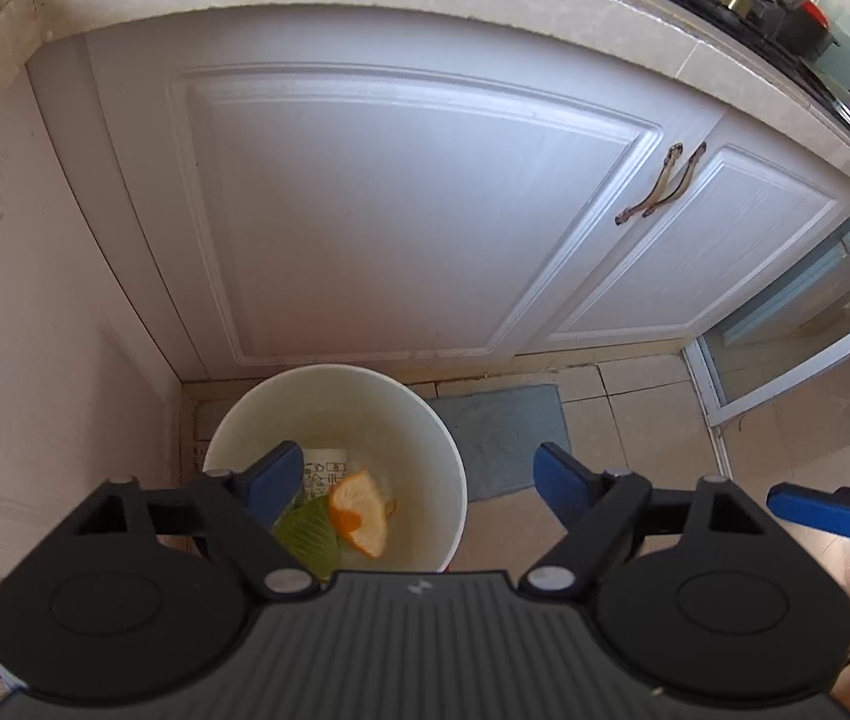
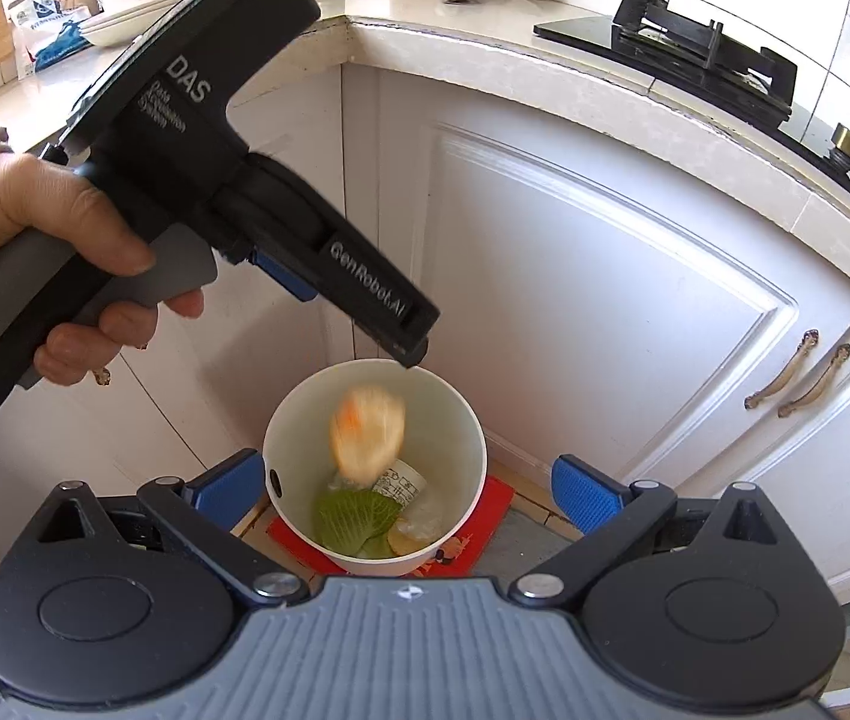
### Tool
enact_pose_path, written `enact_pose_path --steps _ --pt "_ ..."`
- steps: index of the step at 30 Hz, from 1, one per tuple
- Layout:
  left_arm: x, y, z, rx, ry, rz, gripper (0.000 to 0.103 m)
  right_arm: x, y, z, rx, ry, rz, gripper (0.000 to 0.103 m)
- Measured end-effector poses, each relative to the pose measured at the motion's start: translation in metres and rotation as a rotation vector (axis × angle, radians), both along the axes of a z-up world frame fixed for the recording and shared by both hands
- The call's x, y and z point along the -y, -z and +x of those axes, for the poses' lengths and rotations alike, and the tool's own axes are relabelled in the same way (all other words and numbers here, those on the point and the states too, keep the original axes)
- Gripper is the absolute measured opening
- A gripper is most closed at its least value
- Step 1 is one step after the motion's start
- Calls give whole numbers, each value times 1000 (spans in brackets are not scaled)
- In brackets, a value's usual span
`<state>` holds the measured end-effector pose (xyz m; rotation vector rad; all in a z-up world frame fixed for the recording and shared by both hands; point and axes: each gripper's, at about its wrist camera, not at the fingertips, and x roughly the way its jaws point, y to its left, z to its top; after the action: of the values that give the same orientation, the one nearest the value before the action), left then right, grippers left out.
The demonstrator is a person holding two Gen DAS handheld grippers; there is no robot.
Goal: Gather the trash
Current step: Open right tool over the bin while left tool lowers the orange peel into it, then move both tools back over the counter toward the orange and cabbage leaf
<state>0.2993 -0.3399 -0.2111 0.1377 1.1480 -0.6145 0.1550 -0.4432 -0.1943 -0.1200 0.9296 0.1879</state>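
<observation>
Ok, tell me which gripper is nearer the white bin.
Left. The left gripper hangs open right above the white bin, orange peel dropping in. The right gripper is open too, further back.

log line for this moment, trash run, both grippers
step: drop peel | left gripper: open over white bin | orange peel: falling, blurred | right gripper: open, empty | bin holds: green leaf, label scrap

One bin [image 2: 472, 438], two grippers [image 1: 419, 480], one peel [image 2: 368, 432].

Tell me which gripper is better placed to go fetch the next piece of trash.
Probably the right gripper: open, empty, beside the white bin. The left gripper hangs over the bin, orange peel dropping from its open jaws.
</observation>
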Motion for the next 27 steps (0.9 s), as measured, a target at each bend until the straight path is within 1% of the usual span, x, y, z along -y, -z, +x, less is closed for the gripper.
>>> enact_pose_path --steps 5,10,17,23,27 --pt "-6 -15 2 39 -5 -1 84 -2 -1 3 4 -10 -6 103" --pt "-17 -29 2 72 -18 -5 85 -7 -4 7 11 -44 -6 103" --pt "-34 -51 -7 122 -49 18 85 -17 -12 16 24 -89 -24 103" --pt "-56 -89 -25 225 -88 42 86 -26 -32 19 56 -137 -42 103" --pt "-84 -119 -38 288 -151 44 89 -36 -48 25 77 -183 -38 103"
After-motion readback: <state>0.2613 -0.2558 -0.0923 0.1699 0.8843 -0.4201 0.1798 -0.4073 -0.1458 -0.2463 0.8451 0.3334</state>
